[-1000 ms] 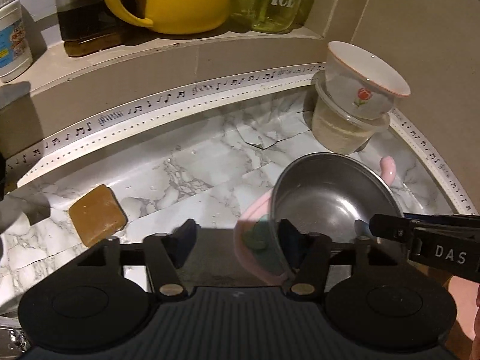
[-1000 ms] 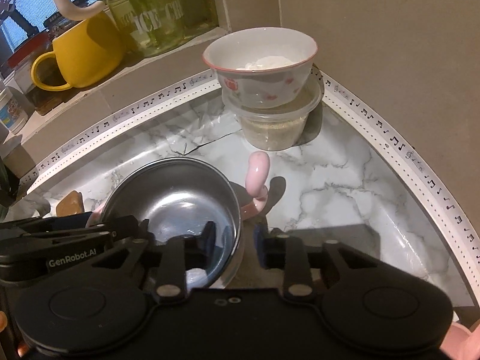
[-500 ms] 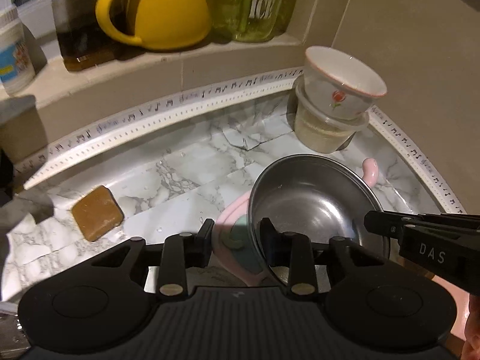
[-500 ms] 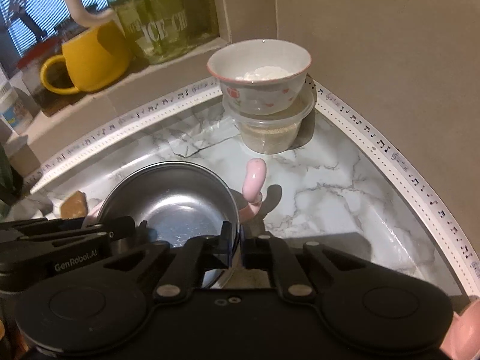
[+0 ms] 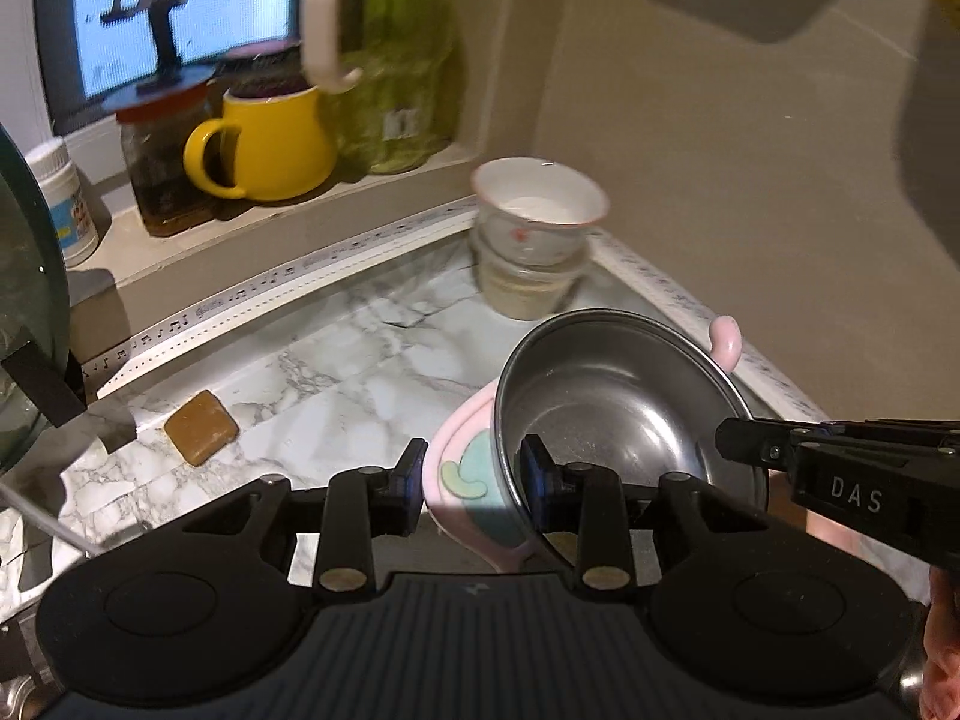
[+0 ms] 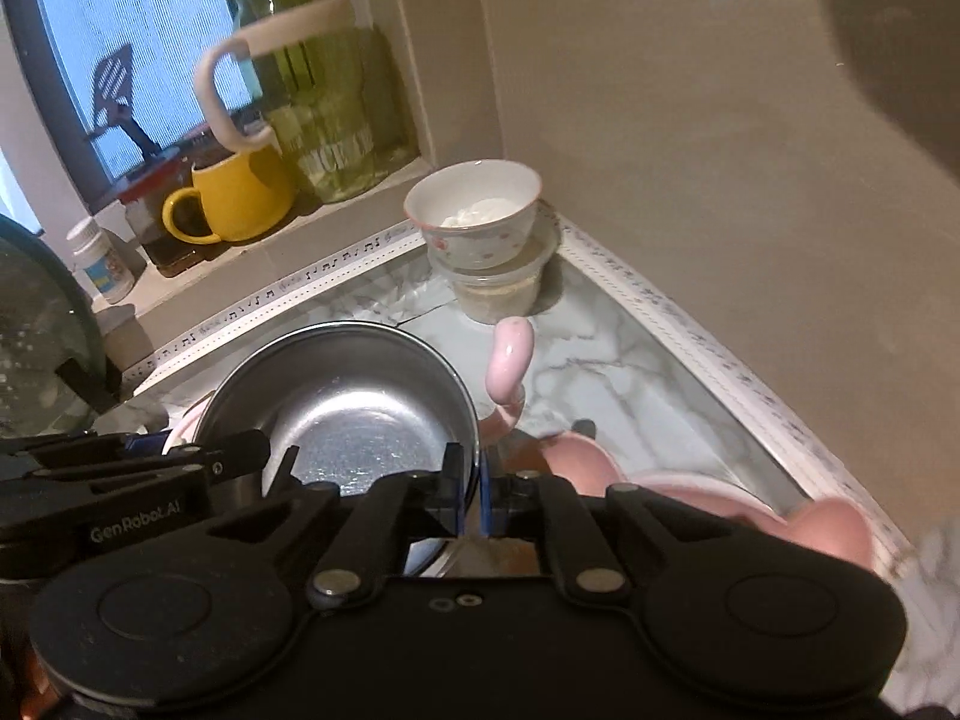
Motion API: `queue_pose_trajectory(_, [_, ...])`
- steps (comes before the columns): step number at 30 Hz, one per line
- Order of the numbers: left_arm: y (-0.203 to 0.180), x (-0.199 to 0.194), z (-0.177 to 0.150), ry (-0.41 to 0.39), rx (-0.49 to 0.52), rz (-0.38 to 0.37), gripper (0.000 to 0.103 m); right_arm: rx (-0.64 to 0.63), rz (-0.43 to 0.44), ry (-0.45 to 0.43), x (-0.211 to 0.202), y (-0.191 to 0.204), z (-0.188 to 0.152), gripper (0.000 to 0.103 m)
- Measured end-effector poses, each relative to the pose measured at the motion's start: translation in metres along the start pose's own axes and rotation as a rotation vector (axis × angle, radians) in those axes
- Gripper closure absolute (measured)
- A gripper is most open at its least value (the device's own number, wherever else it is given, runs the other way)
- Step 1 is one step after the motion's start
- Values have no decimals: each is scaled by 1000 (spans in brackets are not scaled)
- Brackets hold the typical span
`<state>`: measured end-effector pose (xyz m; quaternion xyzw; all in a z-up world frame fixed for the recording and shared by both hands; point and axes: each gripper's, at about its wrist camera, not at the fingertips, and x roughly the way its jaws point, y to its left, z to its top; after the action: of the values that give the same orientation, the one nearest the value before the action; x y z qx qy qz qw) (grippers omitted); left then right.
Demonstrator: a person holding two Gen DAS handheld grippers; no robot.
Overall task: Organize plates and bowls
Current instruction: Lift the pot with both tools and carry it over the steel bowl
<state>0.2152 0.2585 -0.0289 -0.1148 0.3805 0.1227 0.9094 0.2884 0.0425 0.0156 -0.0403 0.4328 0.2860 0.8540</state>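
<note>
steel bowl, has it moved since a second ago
Yes. In the left wrist view the steel bowl, held by both tongs, now overlaps the music-note strip by the wall, as if lifted off the marble counter.

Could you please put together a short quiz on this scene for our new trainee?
1. True or false: the steel bowl sits nested inside the pink dish.
2. What does the floral bowl rest on? A) the yellow mug; B) the clear plastic tub; C) the bare counter.
3. Which gripper clamps the walls of the pink dish and the steel bowl together between its pads?

Key: 1 true. 2 B. 3 the left gripper. The right gripper pinches the steel bowl's rim.
</note>
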Motion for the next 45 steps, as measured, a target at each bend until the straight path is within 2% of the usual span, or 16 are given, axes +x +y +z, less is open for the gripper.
queue_pose_trajectory(6, [-40, -33, -19, 0, 73, -7, 72, 49, -30, -4, -41, -21, -27, 98])
queue_pose_trajectory(16, [-99, -65, -51, 28, 197, -76, 71, 113, -96, -16, -97, -60, -80, 98])
queue_pose_trajectory(22, [-139, -78, -68, 25, 264, -126, 71, 155, -159, -43, -131, -86, -100, 97])
queue_pose_trajectory(34, [-222, -88, -92, 32, 369, -258, 71, 271, -302, -82, -187, -147, -137, 98])
queue_pose_trajectory(45, [-295, -69, -121, 107, 469, -357, 71, 385, -393, -40, -209, -203, -181, 97])
